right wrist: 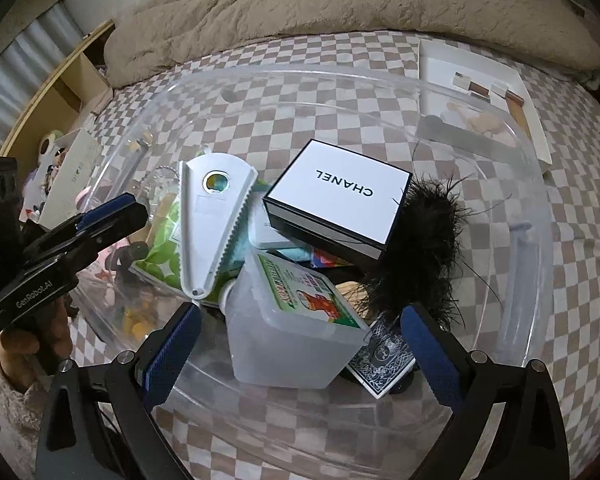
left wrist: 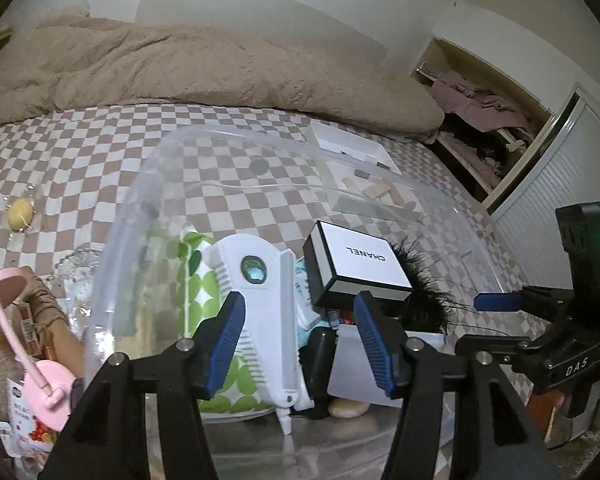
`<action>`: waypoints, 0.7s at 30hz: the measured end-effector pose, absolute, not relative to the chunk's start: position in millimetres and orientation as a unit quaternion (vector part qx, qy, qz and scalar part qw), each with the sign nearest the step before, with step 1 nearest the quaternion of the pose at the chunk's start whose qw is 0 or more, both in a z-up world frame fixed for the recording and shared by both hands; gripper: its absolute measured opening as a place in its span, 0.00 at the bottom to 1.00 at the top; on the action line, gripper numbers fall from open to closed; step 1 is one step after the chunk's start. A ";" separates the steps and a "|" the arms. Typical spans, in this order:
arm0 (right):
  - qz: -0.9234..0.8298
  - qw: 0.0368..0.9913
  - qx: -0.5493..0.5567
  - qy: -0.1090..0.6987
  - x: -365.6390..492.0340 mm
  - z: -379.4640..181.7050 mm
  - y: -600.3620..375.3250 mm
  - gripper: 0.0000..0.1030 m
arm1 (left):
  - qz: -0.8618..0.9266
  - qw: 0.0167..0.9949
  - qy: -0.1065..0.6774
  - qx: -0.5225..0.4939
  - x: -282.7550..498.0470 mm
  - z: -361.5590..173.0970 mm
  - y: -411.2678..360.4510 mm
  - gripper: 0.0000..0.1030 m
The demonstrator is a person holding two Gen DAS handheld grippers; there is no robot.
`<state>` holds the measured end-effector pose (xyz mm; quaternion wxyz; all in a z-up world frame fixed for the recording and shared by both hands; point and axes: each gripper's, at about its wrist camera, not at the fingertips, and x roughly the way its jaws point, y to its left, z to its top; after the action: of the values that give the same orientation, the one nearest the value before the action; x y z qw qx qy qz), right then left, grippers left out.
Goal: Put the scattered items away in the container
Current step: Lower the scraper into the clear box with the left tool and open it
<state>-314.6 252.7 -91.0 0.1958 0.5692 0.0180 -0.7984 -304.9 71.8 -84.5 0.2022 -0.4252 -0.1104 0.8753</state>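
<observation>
A clear plastic tub [left wrist: 236, 184] [right wrist: 512, 280] stands on the checkered bed. In it lie a white Chanel box [left wrist: 360, 266] [right wrist: 340, 196], a white wedge-shaped tool [left wrist: 260, 300] [right wrist: 208, 224], a black feathery item [left wrist: 424, 300] [right wrist: 424, 248], a green-dotted pouch [left wrist: 198, 292], a translucent tub with a green label [right wrist: 296, 328] and a blue card deck [right wrist: 384, 360]. My left gripper [left wrist: 300, 340] is open and empty, just above the tub's near rim. My right gripper [right wrist: 300, 356] is open and empty over the tub; it also shows in the left wrist view [left wrist: 496, 302].
A yellow wrapped item [left wrist: 20, 212] lies on the bed at left. A white tray with small blocks [left wrist: 356, 152] [right wrist: 480, 92] sits beyond the tub. A pink lamp [left wrist: 24, 340] and snack packets lie left of the tub. A beige blanket [left wrist: 180, 64] covers the bed's far side.
</observation>
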 end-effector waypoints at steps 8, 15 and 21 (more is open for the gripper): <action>-0.795 0.200 0.572 0.034 -312.5 -98.7 239.2 0.97 | 0.881 0.196 -0.102 -0.418 -296.5 -74.6 68.4 0.58; -0.791 0.173 0.584 0.056 -314.6 -115.4 240.3 0.97 | 0.884 0.193 -0.103 -0.412 -290.6 -67.3 65.4 0.59; -0.789 0.138 0.595 0.072 -314.8 -127.7 253.3 0.97 | 0.886 0.181 -0.100 -0.415 -287.9 -66.9 61.6 0.65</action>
<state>-314.8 253.3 -127.7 0.1383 0.5946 0.0719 -0.7888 -287.9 61.6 -66.9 0.1811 -0.4149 -0.1003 0.8860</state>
